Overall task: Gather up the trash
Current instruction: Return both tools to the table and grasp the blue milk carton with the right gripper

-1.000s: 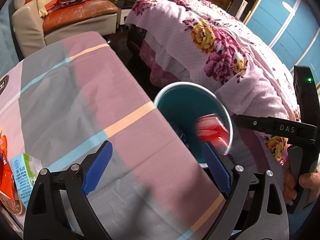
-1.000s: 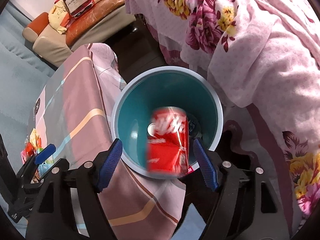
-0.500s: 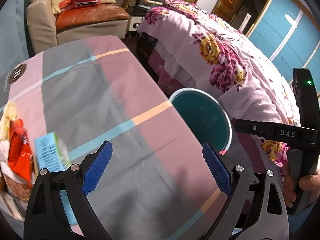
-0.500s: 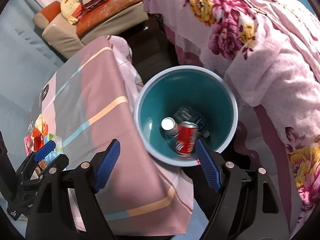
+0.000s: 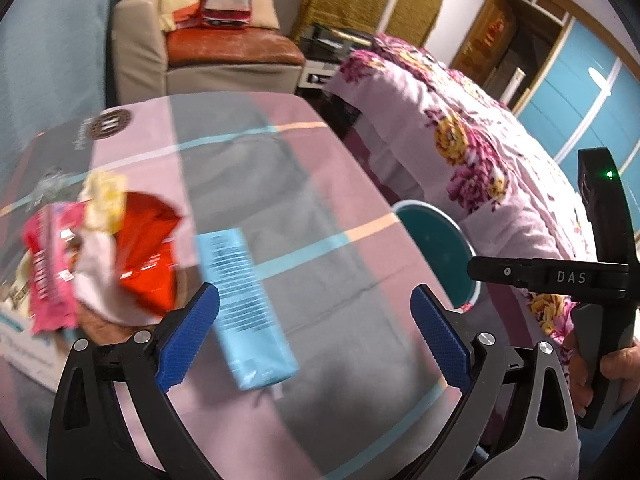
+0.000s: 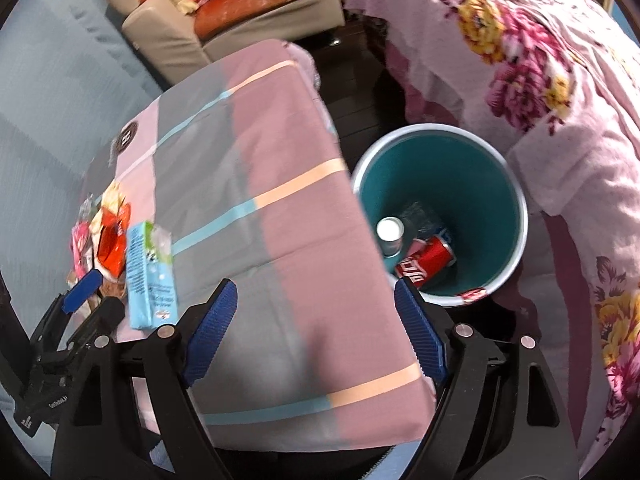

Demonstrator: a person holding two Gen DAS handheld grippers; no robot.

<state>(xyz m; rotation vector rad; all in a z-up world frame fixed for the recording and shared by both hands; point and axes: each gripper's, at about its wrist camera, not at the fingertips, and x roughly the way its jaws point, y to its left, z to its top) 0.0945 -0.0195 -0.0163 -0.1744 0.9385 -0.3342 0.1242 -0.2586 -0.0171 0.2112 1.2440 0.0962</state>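
A teal bin [image 6: 476,184] stands on the floor between the table and the bed; it also shows in the left wrist view [image 5: 440,248]. Inside lie a red can [image 6: 428,262] and a bottle with a white cap [image 6: 390,232]. A light blue carton [image 5: 244,304] lies on the table, seen from the right wrist too [image 6: 148,276]. Orange and pink snack wrappers [image 5: 120,256] are piled to its left. My left gripper [image 5: 314,336] is open and empty just above the carton. My right gripper [image 6: 314,328] is open and empty over the table's near edge, left of the bin.
The table has a pink and grey cloth [image 6: 280,200]. A bed with a floral cover [image 6: 540,60] lies to the right, close to the bin. A sofa [image 5: 224,52] stands at the back. The right-hand tool [image 5: 600,280] shows at the right of the left wrist view.
The red can fell from my right gripper into the bin. Both grippers have swung left, away from the bin, toward the carton and wrappers.
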